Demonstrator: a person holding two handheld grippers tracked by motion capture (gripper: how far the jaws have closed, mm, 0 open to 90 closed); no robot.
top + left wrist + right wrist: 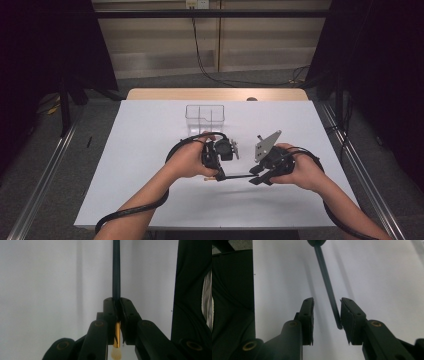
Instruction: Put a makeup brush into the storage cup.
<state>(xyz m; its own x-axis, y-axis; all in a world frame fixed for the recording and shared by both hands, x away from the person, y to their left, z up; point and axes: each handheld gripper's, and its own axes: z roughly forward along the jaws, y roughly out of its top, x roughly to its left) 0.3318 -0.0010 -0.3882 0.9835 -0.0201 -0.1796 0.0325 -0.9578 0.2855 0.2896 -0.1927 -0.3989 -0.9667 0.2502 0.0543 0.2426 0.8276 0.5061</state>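
Note:
A thin paintbrush (236,176) with a dark handle (116,275), a gold ferrule and pale bristles lies level just above the white table. My left gripper (218,176) is shut on it near the ferrule, and in the left gripper view its jaws (118,302) pinch the handle. My right gripper (255,179) faces it from the right. In the right gripper view the handle's free end (329,292) sits between the jaws (327,302). It rests against the right pad, with a gap to the left pad.
A clear plastic box (205,117) with dividers stands on the white tabletop (150,150) behind the hands. A small dark object (251,99) lies at the far wooden edge. Cables trail from both grippers toward the near edge.

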